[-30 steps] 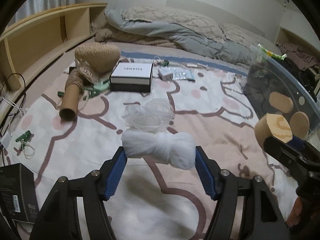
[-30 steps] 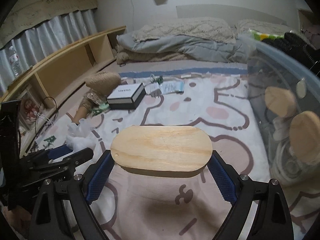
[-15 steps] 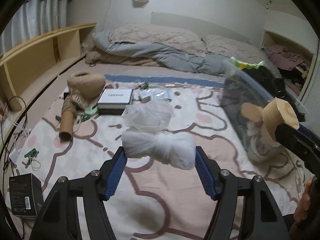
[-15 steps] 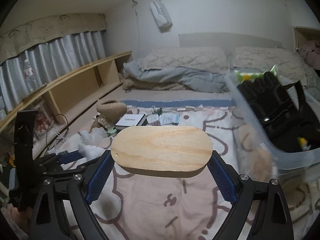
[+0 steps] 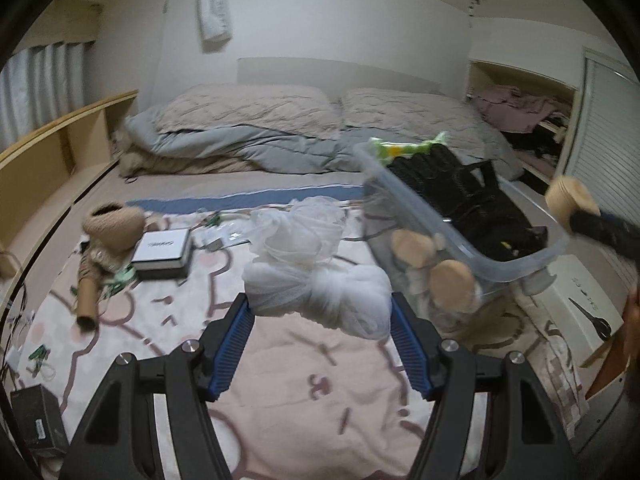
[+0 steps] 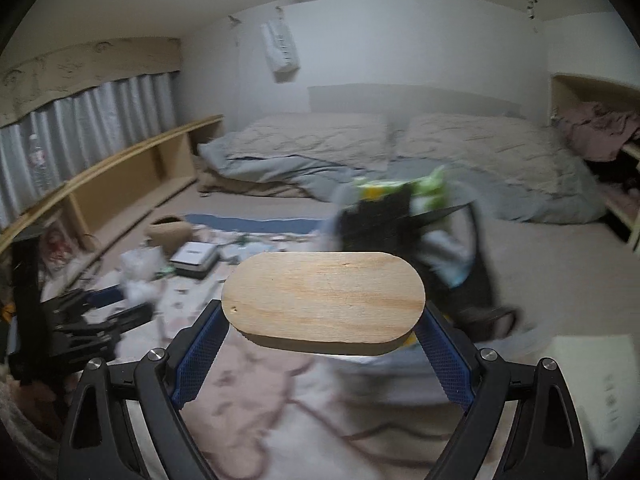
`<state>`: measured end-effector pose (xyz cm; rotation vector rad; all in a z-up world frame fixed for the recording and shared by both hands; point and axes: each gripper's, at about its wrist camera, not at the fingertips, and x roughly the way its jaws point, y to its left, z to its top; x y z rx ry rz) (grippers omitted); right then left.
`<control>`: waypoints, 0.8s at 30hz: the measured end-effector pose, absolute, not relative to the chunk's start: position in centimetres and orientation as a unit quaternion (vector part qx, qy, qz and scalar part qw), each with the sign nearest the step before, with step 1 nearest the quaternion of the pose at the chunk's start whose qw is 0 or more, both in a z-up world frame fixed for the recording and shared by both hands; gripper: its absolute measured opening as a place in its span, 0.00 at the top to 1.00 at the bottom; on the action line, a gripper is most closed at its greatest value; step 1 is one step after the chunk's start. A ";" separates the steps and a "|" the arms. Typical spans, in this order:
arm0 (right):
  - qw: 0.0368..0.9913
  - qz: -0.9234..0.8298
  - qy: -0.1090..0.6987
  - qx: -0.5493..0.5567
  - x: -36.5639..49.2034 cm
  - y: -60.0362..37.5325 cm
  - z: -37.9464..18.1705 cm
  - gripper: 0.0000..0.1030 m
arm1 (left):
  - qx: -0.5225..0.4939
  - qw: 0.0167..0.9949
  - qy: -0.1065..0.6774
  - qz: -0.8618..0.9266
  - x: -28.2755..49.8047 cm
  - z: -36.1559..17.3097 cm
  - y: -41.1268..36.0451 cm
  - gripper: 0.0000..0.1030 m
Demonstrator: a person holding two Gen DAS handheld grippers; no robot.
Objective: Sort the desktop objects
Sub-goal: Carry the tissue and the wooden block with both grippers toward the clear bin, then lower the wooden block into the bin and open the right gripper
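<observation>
**Both grippers loaded above the patterned bedspread**

Left wrist view: The left gripper point(image 5: 318, 314) is seen held level above the bedspread point(image 5: 288, 392), its blue pads closed against the two ends of a white mesh bundle point(image 5: 316, 292). A broad stretch of bare bedspread is left in front of and under the fingers. To the right, just beside the bundle, a clear plastic bin point(image 5: 460, 236) is seen with its near rim angled toward the camera; black gloves point(image 5: 460, 184) and wooden pieces point(image 5: 452, 280) are held in it. To the far left, a black-and-white box point(image 5: 164, 248), a twine ball point(image 5: 114, 226) and a cardboard tube point(image 5: 88, 294) are laid well apart from the gripper. At the right edge, the end of a wooden block point(image 5: 568, 200) is shown raised near the bin's far right corner, clamped by a dark finger.

Right wrist view: The right gripper point(image 6: 322, 338) is shown held high and level, its pads closed on the two rounded ends of the oval wooden block point(image 6: 324, 302). The bin point(image 6: 420, 232) is seen blurred directly beyond the block. The left gripper point(image 6: 108, 312) is seen low at the left, well apart.
</observation>
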<state>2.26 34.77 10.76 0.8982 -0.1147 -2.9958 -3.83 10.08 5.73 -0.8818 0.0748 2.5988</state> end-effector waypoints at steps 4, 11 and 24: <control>-0.005 -0.949 -0.059 0.310 0.0 39.5 11.7 0.09 | -0.312 0.214 0.029 0.925 -4.0 5.7 12.0 0.34; -0.014 -0.925 -0.138 0.353 -5.3 43.5 10.7 0.09 | -0.320 0.224 0.036 0.920 -4.5 4.6 14.0 0.34; -0.180 -0.907 -0.119 0.361 -8.5 46.0 8.8 0.00 | -0.337 0.216 0.036 0.916 -5.6 2.9 14.0 0.34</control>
